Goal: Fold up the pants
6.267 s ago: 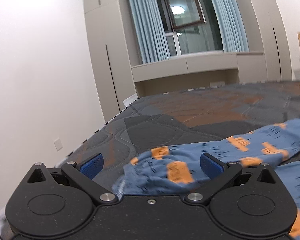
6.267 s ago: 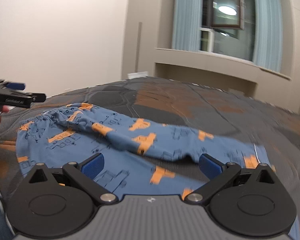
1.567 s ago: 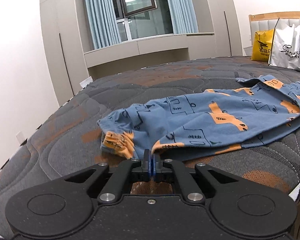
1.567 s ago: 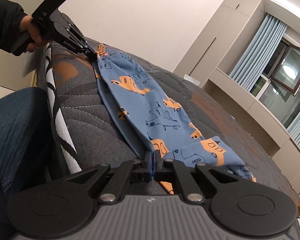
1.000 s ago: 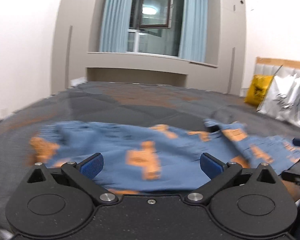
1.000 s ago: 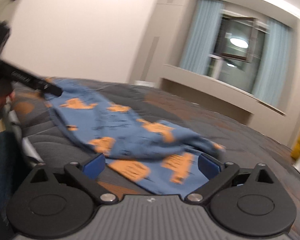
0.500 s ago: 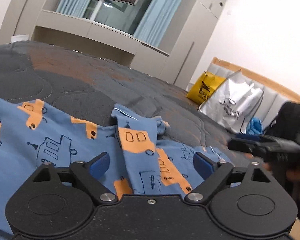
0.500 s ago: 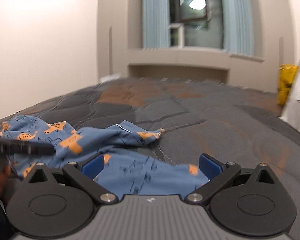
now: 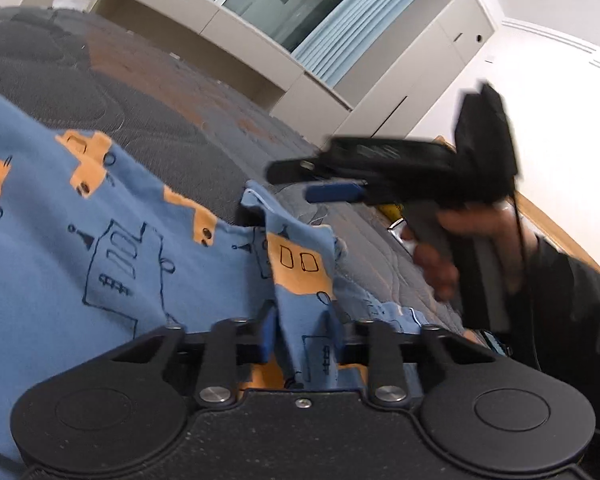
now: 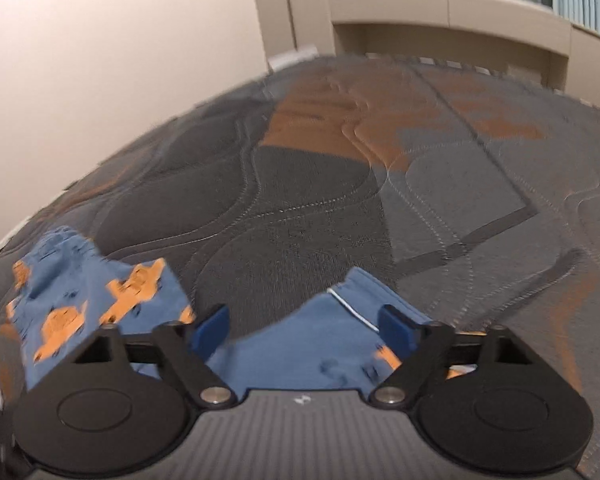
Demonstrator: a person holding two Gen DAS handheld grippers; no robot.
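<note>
Blue pants with orange prints lie flat on the quilted mattress. My left gripper sits low over one leg end. Its jaws are closing, and an upright fold of the blue cloth fills the gap and touches both pads. In the right wrist view my right gripper hangs over a plain blue cuff with a white stitch line. Its jaws are closing but stand wide, with the cuff between them and the pads clear of it. The left wrist view shows the right gripper just beyond the leg end, held by a hand.
The grey and orange mattress stretches far ahead. A beige wall and a window ledge with cabinets stand behind it. More of the pants lies at the left edge. A dark sleeve and wooden headboard are on the right.
Both grippers let go of the pants' near edge and swung to the leg ends. The left jaws narrowed around a cloth fold. The right jaws came over the cuff and narrowed slightly.
</note>
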